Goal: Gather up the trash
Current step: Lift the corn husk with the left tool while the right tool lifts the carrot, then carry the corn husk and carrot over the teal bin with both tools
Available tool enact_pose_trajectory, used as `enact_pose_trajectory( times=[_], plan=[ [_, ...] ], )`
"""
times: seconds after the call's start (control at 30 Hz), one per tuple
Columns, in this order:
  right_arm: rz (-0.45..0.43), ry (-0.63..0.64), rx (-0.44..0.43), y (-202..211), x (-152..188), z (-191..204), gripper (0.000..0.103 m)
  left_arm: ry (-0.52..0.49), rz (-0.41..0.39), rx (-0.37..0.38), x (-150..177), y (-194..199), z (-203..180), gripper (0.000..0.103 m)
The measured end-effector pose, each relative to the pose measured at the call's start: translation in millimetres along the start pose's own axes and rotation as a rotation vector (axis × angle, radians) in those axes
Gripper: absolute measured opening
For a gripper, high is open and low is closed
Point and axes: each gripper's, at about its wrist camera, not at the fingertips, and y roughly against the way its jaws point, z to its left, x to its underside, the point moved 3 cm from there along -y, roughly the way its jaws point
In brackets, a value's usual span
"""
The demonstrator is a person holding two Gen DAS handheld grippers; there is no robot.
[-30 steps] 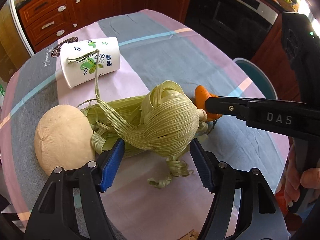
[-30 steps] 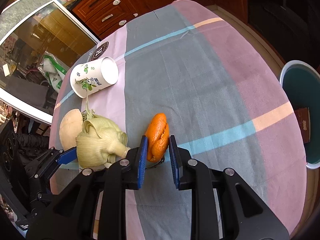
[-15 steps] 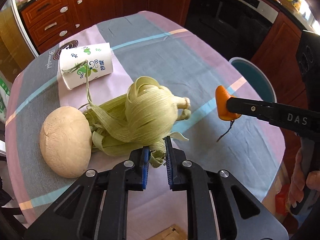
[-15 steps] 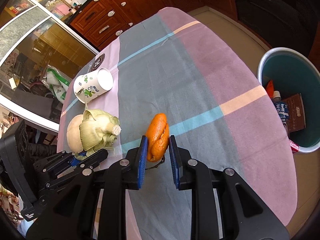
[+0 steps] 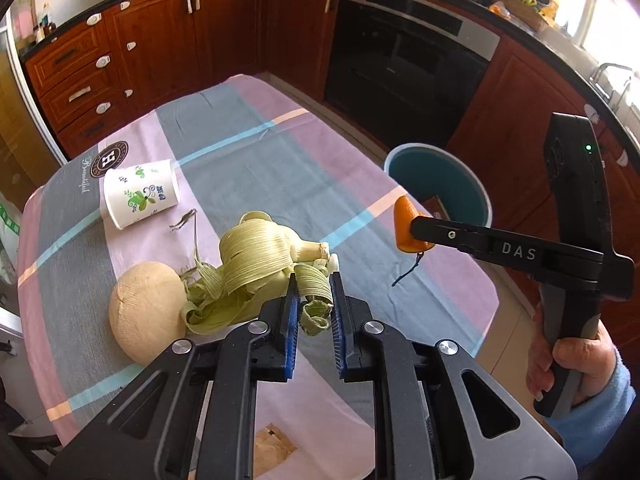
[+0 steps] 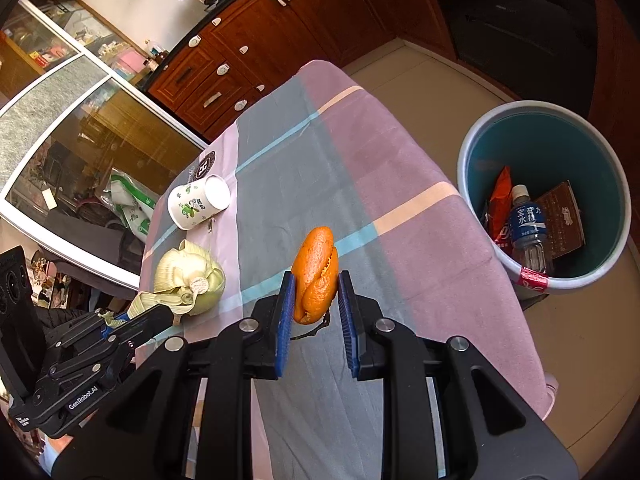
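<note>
Corn husk bundle (image 5: 256, 252): a curled strip is pinched between the left gripper (image 5: 314, 300) pads, jaws nearly together. A second ago they stood wide around it; the bundle is now seen raised off the checked tablecloth (image 5: 248, 160), drawn clear of the paper cup (image 5: 140, 194) and tan round object (image 5: 146, 312). Orange peel (image 6: 316, 274) is clamped in the right gripper (image 6: 316, 300), jaws narrow, carried closer to the teal bin (image 6: 472, 152), where a water bottle (image 6: 526, 228) and wrappers lie. Both pieces judged ready for dropping; cup left for later.
</note>
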Motion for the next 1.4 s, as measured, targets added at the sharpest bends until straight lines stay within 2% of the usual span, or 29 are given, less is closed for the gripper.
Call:
enact_pose_trajectory(
  times=[0.13,0.3,0.4,0.5,0.6,0.63,0.67,0.8,0.87,0.93,1.07,1.23,1.27,1.3,1.37,1.4],
  plan=[
    [-0.019,-0.02,-0.006,9.2,-1.0,-10.6,0.021,-0.026,-0.01,0.026,-9.2,6.7,-16.8,0.015],
    [-0.027,-0.025,-0.005,15.9,-1.2,-19.7,0.021,-0.068,-0.007,0.113,-19.0,11.7,-36.5,0.015],
    [-0.03,-0.035,-0.008,17.1,0.1,-23.7,0.021,-0.129,0.052,0.107,-5.5,-3.2,-46.5,0.016],
    [-0.019,-0.036,-0.002,14.5,2.4,-26.4,0.021,-0.152,0.116,0.069,15.9,-24.8,-44.8,0.018],
    [0.003,-0.03,0.002,8.3,5.6,-26.1,0.021,-0.151,0.129,0.001,27.5,-37.0,-33.6,0.036],
    [0.01,-0.025,0.002,6.4,6.5,-24.9,0.021,-0.152,0.123,-0.024,28.8,-39.3,-29.6,0.051],
    [0.016,-0.02,0.002,4.1,7.2,-23.4,0.021,-0.152,0.118,-0.039,29.5,-41.4,-26.0,0.061],
    [0.023,-0.013,0.007,0.2,8.5,-20.5,0.021,-0.174,0.133,-0.014,33.5,-47.2,-29.7,0.064],
    [0.026,-0.017,0.013,-0.4,8.3,-22.2,0.021,-0.22,0.132,-0.01,34.9,-49.1,-40.2,0.071],
    [0.034,-0.02,0.015,-0.8,8.6,-24.2,0.021,-0.275,0.151,0.002,38.7,-54.3,-52.7,0.073],
    [0.05,-0.013,0.026,-0.7,12.2,-26.6,0.021,-0.36,0.193,0.0,51.0,-71.0,-69.1,0.073],
    [0.061,-0.016,0.039,-1.1,16.4,-32.1,0.021,-0.316,0.221,-0.061,52.3,-98.8,-57.7,0.074],
    [0.062,-0.016,0.042,-0.7,16.4,-33.5,0.021,-0.289,0.215,-0.045,50.6,-99.5,-54.8,0.072],
    [0.063,-0.017,0.044,0.0,16.6,-34.5,0.021,-0.255,0.21,-0.031,47.1,-99.0,-51.0,0.069],
    [0.062,-0.018,0.049,2.1,17.3,-36.3,0.021,-0.205,0.199,-0.006,39.5,-94.3,-45.0,0.039],
    [0.06,-0.018,0.051,3.2,17.0,-36.2,0.021,-0.189,0.189,0.017,35.6,-89.7,-44.0,0.035]
  ],
)
